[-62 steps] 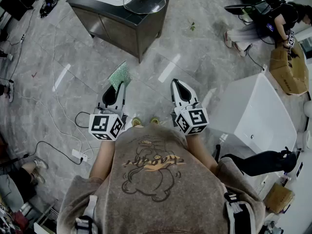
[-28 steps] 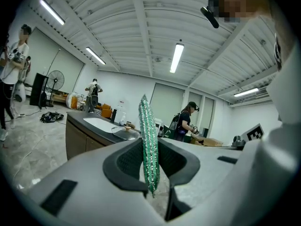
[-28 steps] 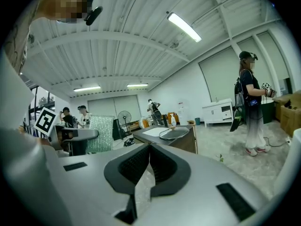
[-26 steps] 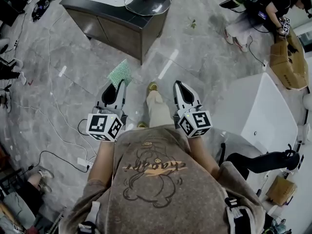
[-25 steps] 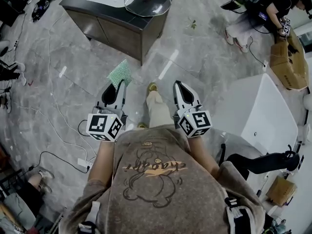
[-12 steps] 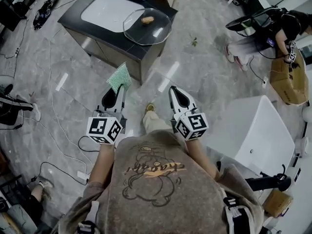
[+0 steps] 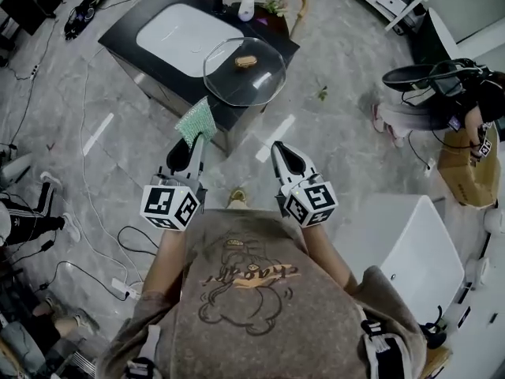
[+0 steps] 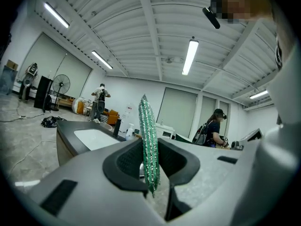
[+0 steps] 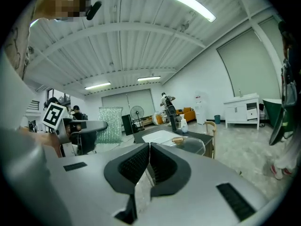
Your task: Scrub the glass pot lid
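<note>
While resting on counter (image 7: pixel 118 39), glass pot lid (image 7: pixel 245 71): ahead of both grippers, well apart.
Left gripper (image 7: pixel 193 142): clamped on green scrub pad (image 7: pixel 194 121).
Right gripper (image 7: pixel 282 150): jaws together, apparently empty.

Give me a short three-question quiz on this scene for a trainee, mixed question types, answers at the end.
1. True or false: the right gripper holds the green scouring pad.
2. Where does the glass pot lid lie? A: on the floor. B: on the dark counter. C: in the right gripper.
3. Fill in: the right gripper's jaws are ____.
Key: 1 false, the left gripper holds it; 2 B; 3 shut.
</note>
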